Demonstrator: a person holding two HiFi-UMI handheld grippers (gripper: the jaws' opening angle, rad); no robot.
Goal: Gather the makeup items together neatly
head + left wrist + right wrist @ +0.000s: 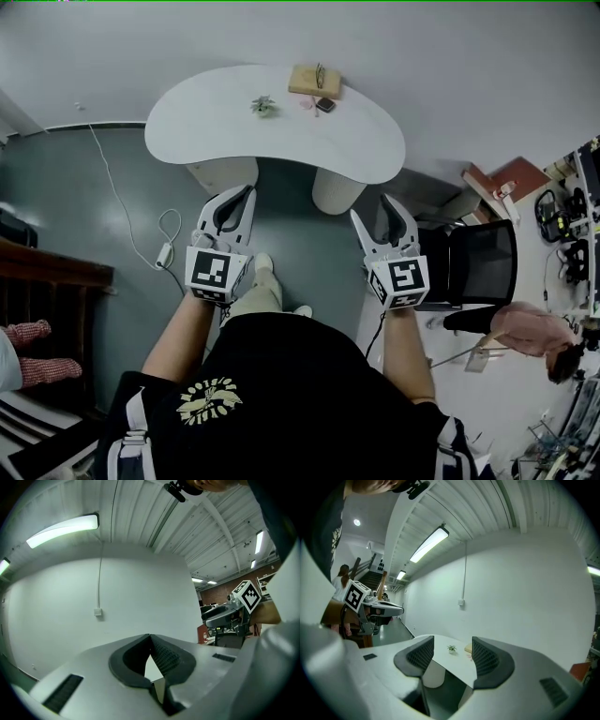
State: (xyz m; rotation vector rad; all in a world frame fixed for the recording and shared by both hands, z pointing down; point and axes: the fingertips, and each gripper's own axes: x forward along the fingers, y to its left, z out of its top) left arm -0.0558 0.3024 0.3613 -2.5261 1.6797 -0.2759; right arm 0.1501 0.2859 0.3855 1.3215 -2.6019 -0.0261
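A white kidney-shaped table stands ahead of me, well beyond both grippers. On its far side lie a tan wooden box, a small green plant, a small dark item and a pinkish item too small to make out. My left gripper is held up in the air with its fingertips touching and nothing between them. My right gripper is open and empty. In the right gripper view the table, plant and box show between the spread jaws. The left gripper view faces a bare white wall.
A white cable with an adapter trails over the grey floor on the left. A black chair stands right of my right gripper. Dark wooden stairs are at the far left. Another person's hand and cluttered shelves are at the right.
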